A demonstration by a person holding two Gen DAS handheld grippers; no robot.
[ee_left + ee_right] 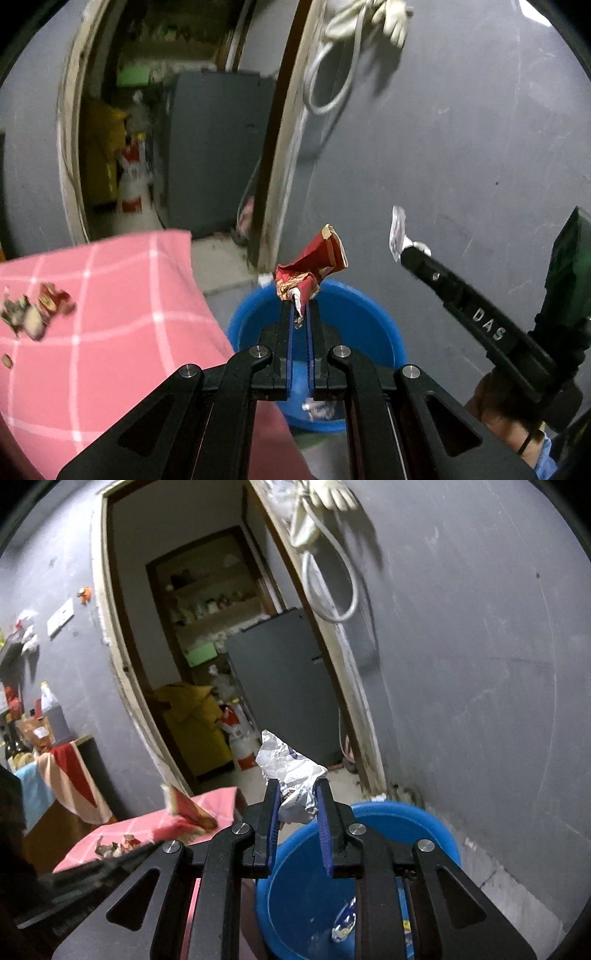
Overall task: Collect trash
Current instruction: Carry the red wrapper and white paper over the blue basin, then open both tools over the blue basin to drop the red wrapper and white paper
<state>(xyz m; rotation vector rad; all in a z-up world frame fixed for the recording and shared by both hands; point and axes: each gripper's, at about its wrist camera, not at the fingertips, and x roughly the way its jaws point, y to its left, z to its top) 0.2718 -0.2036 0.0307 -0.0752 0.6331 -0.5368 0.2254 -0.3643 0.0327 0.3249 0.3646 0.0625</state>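
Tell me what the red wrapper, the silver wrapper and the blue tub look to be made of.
Red wrapper: thin printed foil or film, glossy, sharply crumpled.
Silver wrapper: metallised foil, likely; it is shiny, with fine creases that hold.
Blue tub: moulded plastic, judging by its smooth, even colour and rounded rim.

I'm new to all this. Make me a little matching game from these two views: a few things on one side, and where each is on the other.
Things:
1. red wrapper
2. silver wrapper
3. blue tub
4. wrapper scraps

Places:
A. on the pink checked cloth
B. in the right gripper
C. on the floor by the grey wall
D. in the left gripper

Pairs: 1-D, 2-B, 3-C, 4-A
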